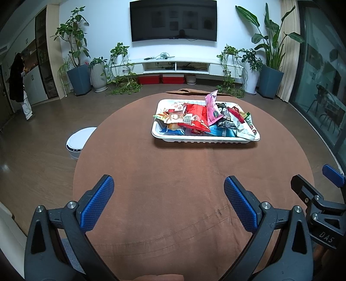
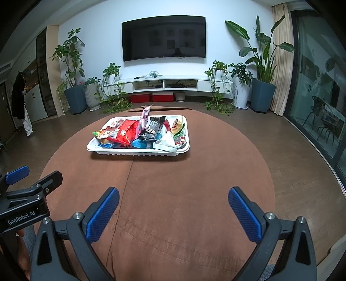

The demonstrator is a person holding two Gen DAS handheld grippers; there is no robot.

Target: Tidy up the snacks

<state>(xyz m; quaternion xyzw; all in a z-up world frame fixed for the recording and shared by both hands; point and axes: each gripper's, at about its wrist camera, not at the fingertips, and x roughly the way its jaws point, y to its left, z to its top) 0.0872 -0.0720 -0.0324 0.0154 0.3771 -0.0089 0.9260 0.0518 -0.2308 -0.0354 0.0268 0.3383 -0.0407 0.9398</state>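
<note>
A white tray (image 1: 203, 139) sits on the far half of the round brown table (image 1: 173, 173), piled with several snack packets: a red one (image 1: 195, 116), a pink one (image 1: 212, 106) standing up, blue and black ones. The tray also shows in the right wrist view (image 2: 138, 152). My left gripper (image 1: 168, 190) is open and empty above the table's near half. My right gripper (image 2: 174, 201) is open and empty, beside the left one; it shows at the right edge of the left wrist view (image 1: 313, 188).
A white round robot vacuum (image 1: 79, 140) sits on the floor left of the table. Potted plants (image 1: 77, 71), a TV (image 1: 173, 20) and a low cabinet line the far wall. A person (image 1: 18, 84) stands far left. Glass doors are on the right.
</note>
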